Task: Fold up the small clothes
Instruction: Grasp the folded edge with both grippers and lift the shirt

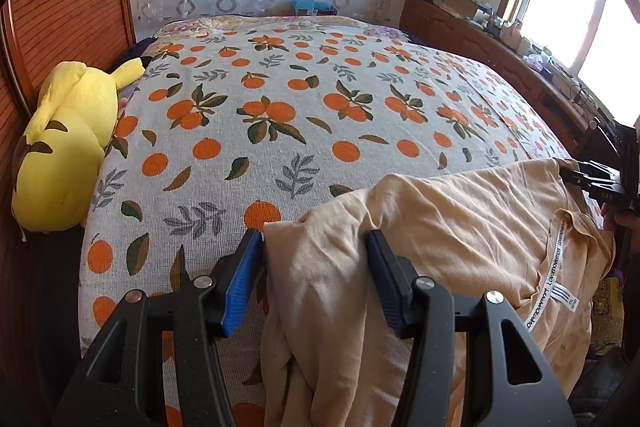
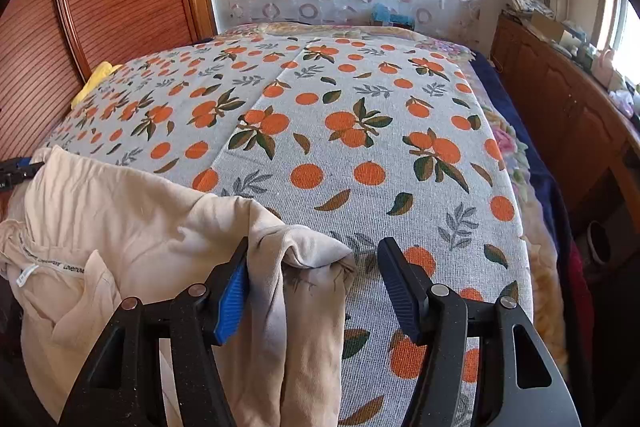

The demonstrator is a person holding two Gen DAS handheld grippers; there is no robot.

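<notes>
A peach garment (image 1: 460,227) is draped over the near edge of the orange-print bedspread (image 1: 280,99). Its folds are bracketed, not pinched, by the left gripper (image 1: 316,247) and right gripper (image 2: 312,255), jaws parted. Farther off, a yellow plush toy (image 1: 64,147) is seen.

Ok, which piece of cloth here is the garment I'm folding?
Start at the bed with the orange-print cover. At its near edge lies a plain peach-beige garment, draped between both tools. It is the only unpatterned cloth there, with a printed white neck tape inside its collar.
</notes>
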